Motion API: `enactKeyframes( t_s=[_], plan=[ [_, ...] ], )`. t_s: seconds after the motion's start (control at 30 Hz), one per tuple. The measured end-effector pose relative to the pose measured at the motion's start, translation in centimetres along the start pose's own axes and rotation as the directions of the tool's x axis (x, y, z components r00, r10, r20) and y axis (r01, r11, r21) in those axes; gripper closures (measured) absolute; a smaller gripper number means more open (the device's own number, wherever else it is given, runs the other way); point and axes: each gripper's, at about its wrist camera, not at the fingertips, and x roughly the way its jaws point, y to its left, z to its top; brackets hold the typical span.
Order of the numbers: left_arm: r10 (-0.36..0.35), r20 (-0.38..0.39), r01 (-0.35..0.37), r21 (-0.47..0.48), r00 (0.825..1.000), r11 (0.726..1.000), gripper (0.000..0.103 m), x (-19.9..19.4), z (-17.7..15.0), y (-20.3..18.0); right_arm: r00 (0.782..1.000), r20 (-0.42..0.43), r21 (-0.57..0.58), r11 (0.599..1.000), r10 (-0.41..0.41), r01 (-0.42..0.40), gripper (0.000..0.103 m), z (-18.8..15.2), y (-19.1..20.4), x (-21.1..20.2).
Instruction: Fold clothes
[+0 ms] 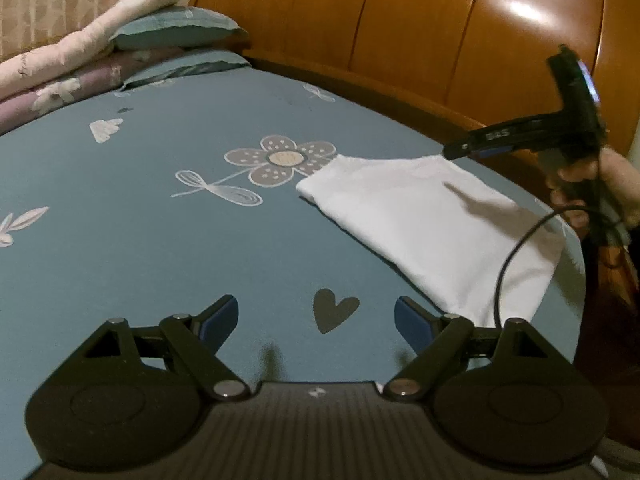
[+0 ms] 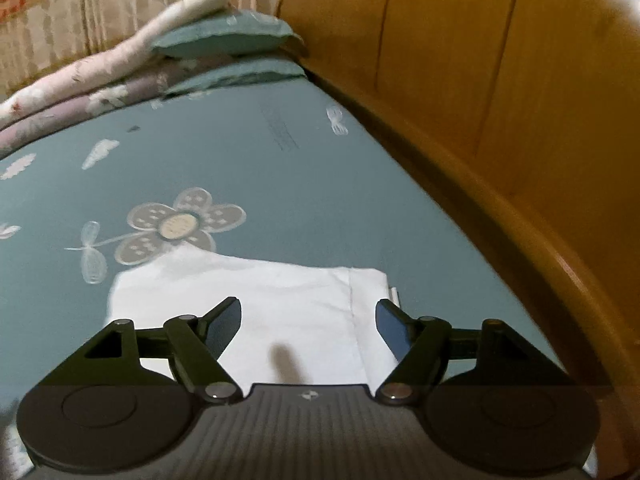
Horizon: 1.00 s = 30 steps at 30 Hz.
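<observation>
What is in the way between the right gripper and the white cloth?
Nothing visible. The right gripper hangs open right over the folded white cloth, with nothing between its fingers. The cloth lies flat on the blue sheet.

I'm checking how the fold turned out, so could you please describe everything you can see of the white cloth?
The white cloth is a plain, thin fabric, folded into a flat, roughly rectangular shape with a few soft creases. A stitched seam runs near one edge in the right wrist view, with a small tab at that corner. It lies on the blue floral sheet, one corner over the printed flower, near the wooden headboard. Nothing grips it: the right gripper hangs over it with jaws open, casting a shadow.
</observation>
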Motion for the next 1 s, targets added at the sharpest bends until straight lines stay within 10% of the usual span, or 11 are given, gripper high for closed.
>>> enactKeyframes(
  t_s=[0.3,1.0],
  plan=[
    [0.073,0.122,-0.078,0.030,0.990,0.997,0.003,-5.9,-1.0,-1.0,0.999,-0.004,0.003,0.999,0.047,-0.047,0.017,-2.3,3.2,-6.1],
    [0.158,0.179,-0.160,-0.003,0.971,0.987,0.002,-12.2,-2.7,-0.4,0.970,-0.169,0.168,0.975,0.177,-0.148,0.016,-11.5,9.2,-5.7]
  ],
)
